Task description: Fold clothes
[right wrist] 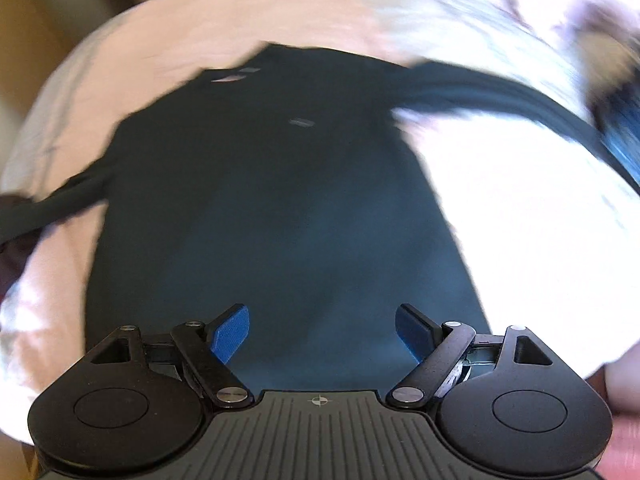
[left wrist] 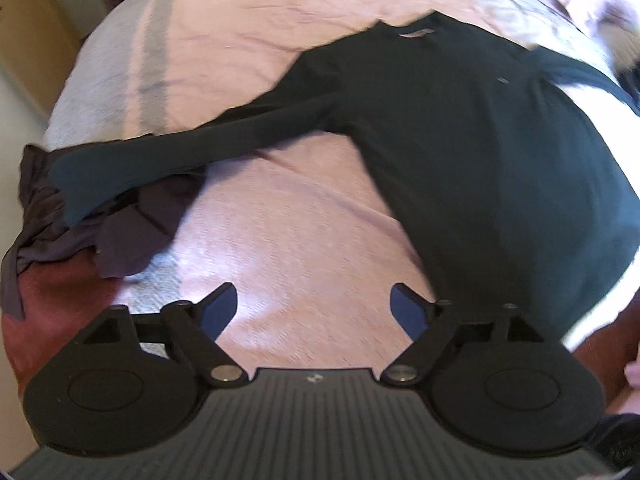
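Two hand-held grippers hang above a bed (left wrist: 304,20) covered in pale pink bedding, both angled steeply down toward a dark green long-sleeved shirt (left wrist: 460,152) spread flat, front up, with its collar toward the far side. At far left in the left wrist view, a heap of dark purple and maroon clothes (left wrist: 80,240) sits at the bed's edge, and the cuff of the shirt's outstretched sleeve (left wrist: 168,156) lies across the top of that heap. The left gripper (left wrist: 314,308) is poised over bare bedding just beside the shirt's body, its blue-padded jaws spread wide with nothing between them; its right finger stands over the edge of the shirt near the hem, and whether it touches the cloth cannot be told. Moving right, the right gripper (right wrist: 322,330) is poised over the lower middle of the shirt (right wrist: 280,200), jaws likewise parted wide and empty, only dark fabric showing in the gap. The shirt's other sleeve (right wrist: 500,100) runs out to the right across brightly lit bedding, toward a blurred dark blue item (right wrist: 624,128) at the frame's edge. Both views are smeared with motion blur. A bit of a person's hand (right wrist: 624,436) shows at the lower right corner.
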`<state>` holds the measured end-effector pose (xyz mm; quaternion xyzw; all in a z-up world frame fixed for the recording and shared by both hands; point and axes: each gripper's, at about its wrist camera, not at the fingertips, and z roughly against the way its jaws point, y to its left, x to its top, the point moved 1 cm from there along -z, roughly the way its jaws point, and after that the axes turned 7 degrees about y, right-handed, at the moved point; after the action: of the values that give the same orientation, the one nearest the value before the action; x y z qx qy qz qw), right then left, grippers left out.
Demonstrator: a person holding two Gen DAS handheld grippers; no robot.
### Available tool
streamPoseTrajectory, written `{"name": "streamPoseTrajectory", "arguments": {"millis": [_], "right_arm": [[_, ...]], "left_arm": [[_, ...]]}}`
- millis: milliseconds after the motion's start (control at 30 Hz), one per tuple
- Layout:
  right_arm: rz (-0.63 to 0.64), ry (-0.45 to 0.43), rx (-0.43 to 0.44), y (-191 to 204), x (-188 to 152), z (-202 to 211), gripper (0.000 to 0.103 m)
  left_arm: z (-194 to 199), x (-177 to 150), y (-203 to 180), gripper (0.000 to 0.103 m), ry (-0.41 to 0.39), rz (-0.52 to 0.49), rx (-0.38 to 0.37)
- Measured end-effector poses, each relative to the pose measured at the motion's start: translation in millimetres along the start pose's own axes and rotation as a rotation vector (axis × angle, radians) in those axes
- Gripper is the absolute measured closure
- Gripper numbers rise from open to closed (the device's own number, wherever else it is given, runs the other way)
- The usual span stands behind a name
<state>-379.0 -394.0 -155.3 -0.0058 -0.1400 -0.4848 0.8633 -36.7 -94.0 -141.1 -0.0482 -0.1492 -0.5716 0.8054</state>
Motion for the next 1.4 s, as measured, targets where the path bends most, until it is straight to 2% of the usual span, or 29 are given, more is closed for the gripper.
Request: {"name": "streamPoseTrajectory", "arguments": {"millis": [133,267,400,500,600,700,800,967,1133,1400], "right_arm": [[-0.14,0.006,-0.056,-30.6,-43.6,23.5,0.02],[-0.217,-0.032,-0.108,-24.2,-82.8,53.7,0.02],[-0.276,-0.104,-0.147,20.7,-109.5,77.1,0.02],[-0.301,-0.169,-0.168,80.6,-124.1,92.7,0.02],[-0.304,-0.194,-0.183,146.7,-143.4,100.7,0.02],[-0.276,-0.177,-0.142,213.4,-152.3,101.8,0.019],[-0.216,-0.171,-0.137,272.7,-158.4,106.6,0.02],[-0.115,-0.151,-0.108,338.8,-159.2,98.1,0.02],[-0.048,-0.161,-0.091,354.3,-147.9,88.7,0.02],[-0.02,-0.175,-0.08,345.9,-147.8,90.0,0.02]], "left_arm": [[-0.3,-2.7,-6.1,0.019,-0.004,-0.07,-0.037],[5.2,8.9,5.0,0.019,-0.06,-0.157,-0.09],[13.5,18.7,34.3,0.019,-0.14,-0.287,-0.14],[22.5,13.5,65.9,0.019,-0.188,-0.372,-0.16],[35.6,2.0,96.4,0.019,-0.203,-0.417,-0.161],[48.8,-14.2,131.3,0.019,-0.22,-0.427,-0.161],[51.4,-27.0,157.7,0.019,-0.219,-0.407,-0.145],[57.7,-45.5,195.1,0.019,-0.216,-0.347,-0.124],[66.3,-57.1,216.9,0.019,-0.211,-0.278,-0.1],[78.0,-67.1,212.3,0.019,-0.218,-0.251,-0.071]]}}
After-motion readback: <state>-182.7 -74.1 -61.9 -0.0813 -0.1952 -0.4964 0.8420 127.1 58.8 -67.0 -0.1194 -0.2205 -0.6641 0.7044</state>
